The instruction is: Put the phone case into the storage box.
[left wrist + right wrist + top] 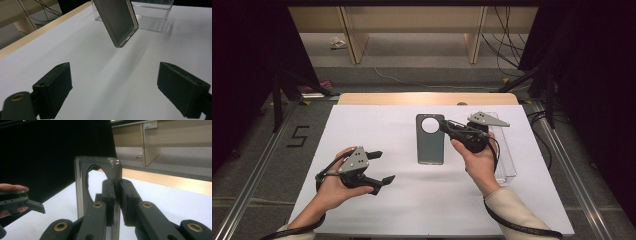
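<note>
A dark grey phone case [430, 142] with a round camera hole hangs above the white mat, gripped by its top right edge. My right gripper [448, 126] is shut on that edge; in the right gripper view the jaws pinch the case wall [115, 180] beside the hole. In the left gripper view the case [116, 21] floats tilted, its open inside facing me. My left gripper [382, 166] stands open low at the left, jaws wide apart, nothing between its fingers [53, 88]. It also appears at the left edge of the right gripper view [22, 202].
A clear plastic box [504, 150] lies on the mat right of my right hand, also seen as the clear box [152, 15] behind the case. The white mat [377, 210] covers a wooden table [427, 98]. Dark stands and cables flank both sides.
</note>
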### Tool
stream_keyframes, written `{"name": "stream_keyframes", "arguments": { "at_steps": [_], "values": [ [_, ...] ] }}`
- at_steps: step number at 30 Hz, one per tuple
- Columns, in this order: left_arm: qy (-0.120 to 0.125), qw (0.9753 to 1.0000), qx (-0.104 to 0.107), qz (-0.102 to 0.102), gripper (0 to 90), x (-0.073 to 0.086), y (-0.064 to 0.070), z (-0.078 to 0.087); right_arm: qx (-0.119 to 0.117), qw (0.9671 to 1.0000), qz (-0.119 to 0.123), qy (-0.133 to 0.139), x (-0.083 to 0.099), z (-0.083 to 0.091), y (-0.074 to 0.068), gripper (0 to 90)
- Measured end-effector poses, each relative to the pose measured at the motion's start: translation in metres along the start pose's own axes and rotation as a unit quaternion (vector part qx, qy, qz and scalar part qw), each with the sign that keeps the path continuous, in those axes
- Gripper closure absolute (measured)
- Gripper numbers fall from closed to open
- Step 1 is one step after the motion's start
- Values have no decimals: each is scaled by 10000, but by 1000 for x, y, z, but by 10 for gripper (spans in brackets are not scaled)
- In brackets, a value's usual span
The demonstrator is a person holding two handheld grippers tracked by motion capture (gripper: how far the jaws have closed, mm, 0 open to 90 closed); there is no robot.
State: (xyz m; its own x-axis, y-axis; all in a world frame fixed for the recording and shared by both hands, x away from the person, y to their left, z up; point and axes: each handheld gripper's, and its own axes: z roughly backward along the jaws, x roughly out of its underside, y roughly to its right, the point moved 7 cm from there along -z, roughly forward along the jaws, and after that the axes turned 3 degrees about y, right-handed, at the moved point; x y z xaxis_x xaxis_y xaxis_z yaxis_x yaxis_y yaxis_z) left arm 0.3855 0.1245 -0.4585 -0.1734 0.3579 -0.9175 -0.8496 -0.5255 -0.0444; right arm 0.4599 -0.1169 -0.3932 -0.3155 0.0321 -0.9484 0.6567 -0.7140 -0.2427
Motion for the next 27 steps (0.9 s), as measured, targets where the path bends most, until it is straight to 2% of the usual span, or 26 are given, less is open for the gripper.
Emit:
{"name": "stream_keyframes", "arguments": {
  "at_steps": [27],
  "values": [
    [5,10000,-9,5,136,0,0,0,163,9998,39,57,-8,7,12,829]
  ]
}}
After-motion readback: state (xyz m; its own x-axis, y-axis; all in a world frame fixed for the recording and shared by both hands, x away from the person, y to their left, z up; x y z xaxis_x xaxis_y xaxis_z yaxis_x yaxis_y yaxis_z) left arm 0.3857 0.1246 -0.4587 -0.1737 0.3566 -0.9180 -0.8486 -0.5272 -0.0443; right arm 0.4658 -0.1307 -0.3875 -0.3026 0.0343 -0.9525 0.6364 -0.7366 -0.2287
